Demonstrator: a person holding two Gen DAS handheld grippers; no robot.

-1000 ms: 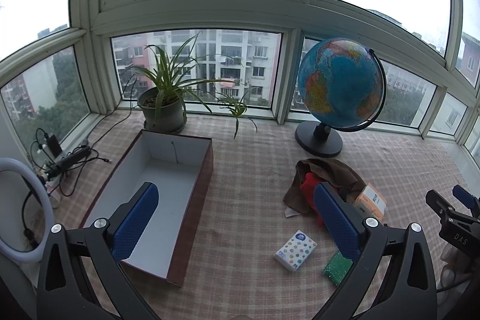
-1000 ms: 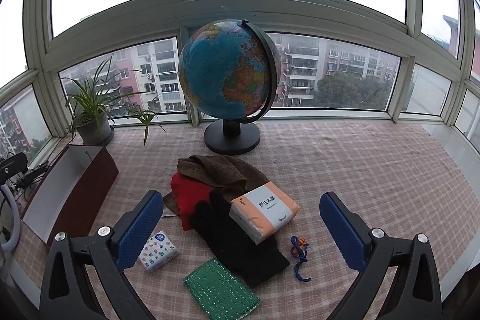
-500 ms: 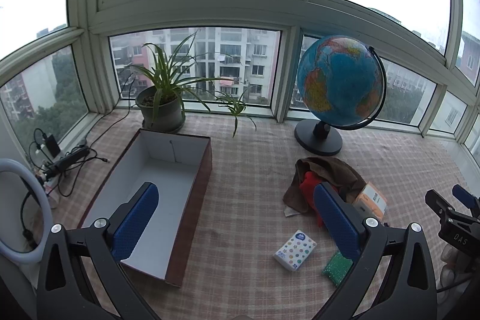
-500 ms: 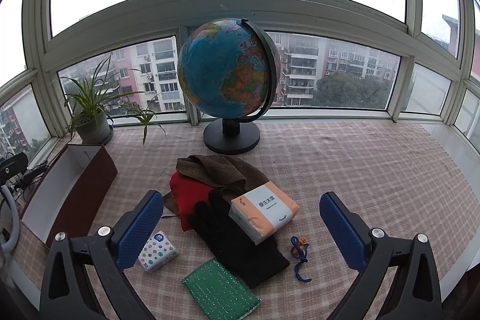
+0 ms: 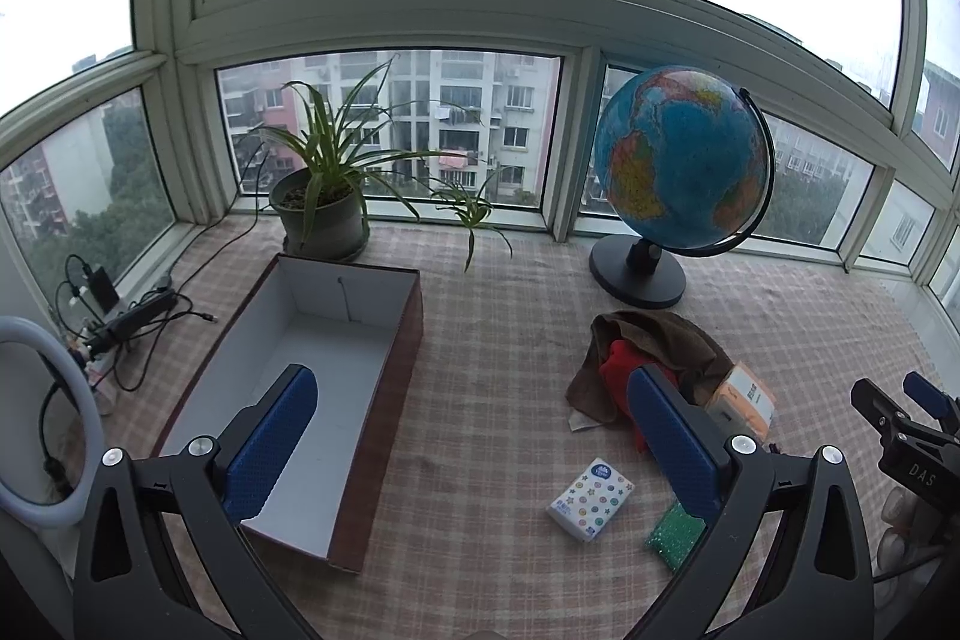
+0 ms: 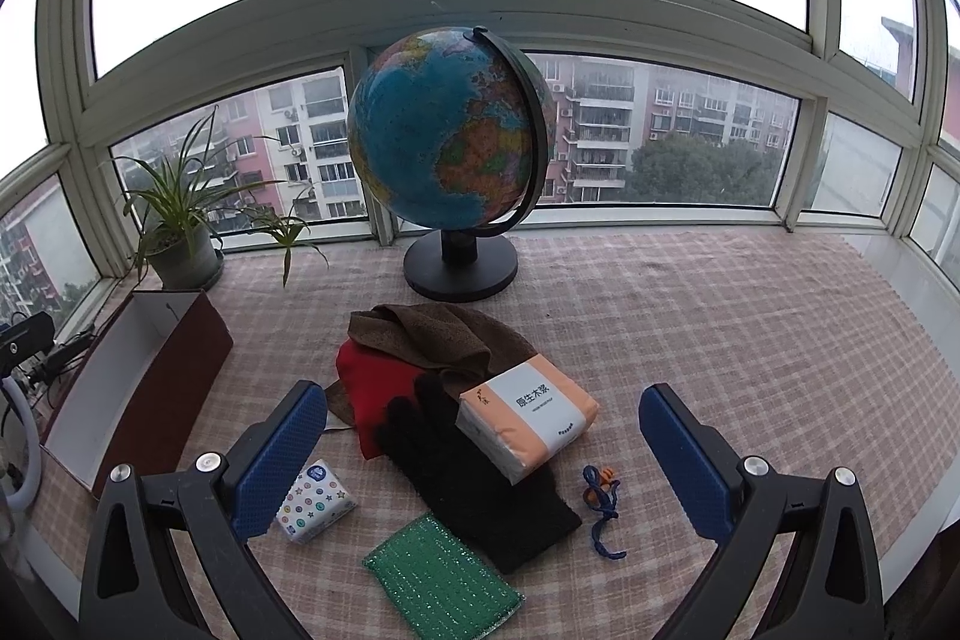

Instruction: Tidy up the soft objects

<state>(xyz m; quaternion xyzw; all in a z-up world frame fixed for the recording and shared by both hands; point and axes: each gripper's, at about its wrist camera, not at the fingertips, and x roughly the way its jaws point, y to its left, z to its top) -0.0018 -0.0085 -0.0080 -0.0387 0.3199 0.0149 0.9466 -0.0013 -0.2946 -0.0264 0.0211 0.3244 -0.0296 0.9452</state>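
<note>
Checked pink-and-cream cloth (image 6: 690, 316) covers the whole sill, bounded at the back and both sides by window frames; its right half lies bare, and a strip of open cloth separates the box from the pile. One brown cardboard box (image 5: 324, 376), white inside and open-topped, sits at the left, its long wall facing the soft things. These cluster in front of one globe (image 6: 447, 130): one brown towel (image 6: 432, 337) crumpled over one red cloth (image 6: 372, 388); one black knitted glove (image 6: 474, 466) flat, its fingers under one orange-and-white tissue pack (image 6: 528, 415); one small spotted tissue packet (image 6: 315, 502); one glittery green sponge (image 6: 441, 580); one blue cord with orange earplugs (image 6: 600, 502). One potted plant (image 5: 321, 205) stands behind the box. The left gripper (image 5: 474, 430) hangs above the box's right wall, fingers wide apart, holding nothing; the right gripper (image 6: 483, 448) hangs over the glove, fingers likewise spread and empty.
</note>
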